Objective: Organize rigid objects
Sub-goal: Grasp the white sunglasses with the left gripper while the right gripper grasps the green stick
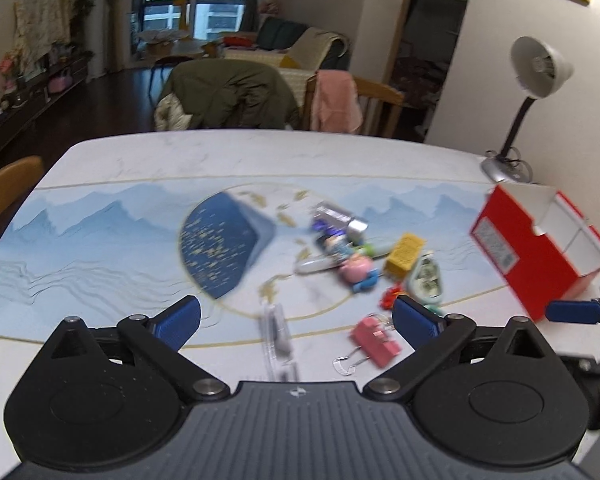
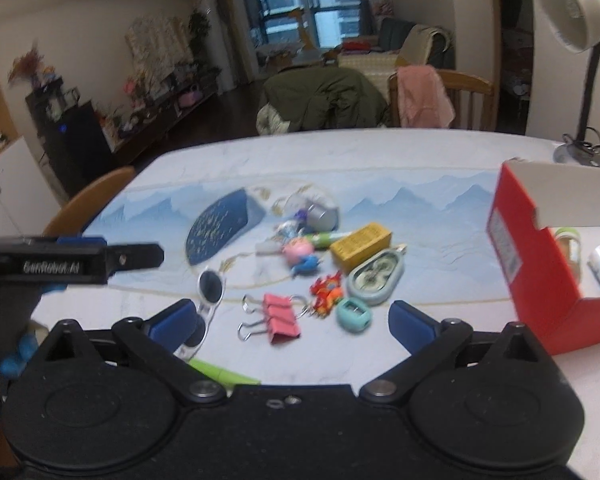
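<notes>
A pile of small objects lies mid-table: pink binder clips [image 2: 281, 317] [image 1: 375, 341], a yellow box [image 2: 361, 245] [image 1: 404, 255], a pale green oval case [image 2: 376, 277], a teal round gadget [image 2: 353, 315], a red-orange charm [image 2: 326, 290], a pink pig toy [image 2: 298, 252] [image 1: 358, 268], a silver cylinder [image 2: 322, 214] and white sunglasses [image 2: 209, 292]. An open red box [image 2: 540, 276] [image 1: 536, 248] stands at the right, holding a jar and a tube. My left gripper [image 1: 296, 316] is open and empty above the table. My right gripper [image 2: 292, 320] is open and empty around the binder clips.
A grey desk lamp [image 2: 580, 40] [image 1: 536, 68] stands at the far right by the wall. A green pen [image 2: 224, 374] lies near the front edge. Chairs with draped clothes [image 1: 228, 96] stand behind the table [image 1: 260, 148]; another chair [image 2: 88, 200] is at the left.
</notes>
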`<state>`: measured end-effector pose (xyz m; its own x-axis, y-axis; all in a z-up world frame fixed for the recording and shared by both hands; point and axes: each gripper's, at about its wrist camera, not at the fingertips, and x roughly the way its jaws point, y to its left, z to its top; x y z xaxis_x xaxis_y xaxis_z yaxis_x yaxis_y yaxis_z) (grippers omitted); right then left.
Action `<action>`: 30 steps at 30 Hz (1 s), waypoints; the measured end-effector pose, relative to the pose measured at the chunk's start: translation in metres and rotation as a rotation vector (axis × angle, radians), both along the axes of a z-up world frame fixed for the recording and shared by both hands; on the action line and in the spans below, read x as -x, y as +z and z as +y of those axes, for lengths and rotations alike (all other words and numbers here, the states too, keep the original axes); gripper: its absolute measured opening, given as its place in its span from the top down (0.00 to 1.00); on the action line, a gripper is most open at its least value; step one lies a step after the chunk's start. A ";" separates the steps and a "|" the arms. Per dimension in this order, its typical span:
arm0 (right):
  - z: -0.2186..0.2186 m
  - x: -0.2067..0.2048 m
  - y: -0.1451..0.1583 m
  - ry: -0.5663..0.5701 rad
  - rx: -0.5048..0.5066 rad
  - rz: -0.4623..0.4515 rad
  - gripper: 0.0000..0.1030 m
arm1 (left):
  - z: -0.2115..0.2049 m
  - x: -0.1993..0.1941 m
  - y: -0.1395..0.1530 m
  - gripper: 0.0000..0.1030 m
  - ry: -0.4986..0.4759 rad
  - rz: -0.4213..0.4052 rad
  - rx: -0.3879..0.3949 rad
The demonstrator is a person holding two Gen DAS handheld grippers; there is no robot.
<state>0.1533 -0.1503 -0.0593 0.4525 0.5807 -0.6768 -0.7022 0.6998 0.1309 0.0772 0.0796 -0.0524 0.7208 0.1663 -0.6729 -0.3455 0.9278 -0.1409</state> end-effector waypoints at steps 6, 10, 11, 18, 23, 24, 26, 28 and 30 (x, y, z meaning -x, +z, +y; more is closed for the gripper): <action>0.024 0.011 -0.030 0.090 0.092 0.020 0.01 | 0.009 -0.003 -0.031 0.00 -0.002 0.057 0.016; 0.039 0.014 -0.047 0.156 0.144 0.031 0.03 | 0.010 -0.012 -0.051 0.00 -0.022 0.096 0.028; 0.043 0.014 -0.051 0.171 0.157 0.032 0.03 | 0.010 -0.015 -0.055 0.00 -0.026 0.106 0.026; 0.070 0.016 -0.076 0.273 0.241 0.021 0.13 | 0.014 -0.032 -0.079 0.00 -0.046 0.145 0.027; 0.085 0.018 -0.088 0.333 0.295 0.009 0.25 | 0.016 -0.040 -0.091 0.00 -0.056 0.169 0.027; 0.087 0.018 -0.090 0.342 0.303 0.003 0.27 | 0.016 -0.040 -0.093 0.01 -0.060 0.172 0.028; 0.090 0.019 -0.092 0.363 0.308 0.003 0.30 | 0.015 -0.041 -0.096 0.01 -0.072 0.173 0.029; 0.093 0.019 -0.093 0.381 0.318 -0.003 0.36 | 0.013 -0.042 -0.097 0.01 -0.081 0.178 0.020; 0.095 0.019 -0.095 0.401 0.324 -0.001 0.43 | 0.011 -0.043 -0.099 0.01 -0.085 0.183 0.017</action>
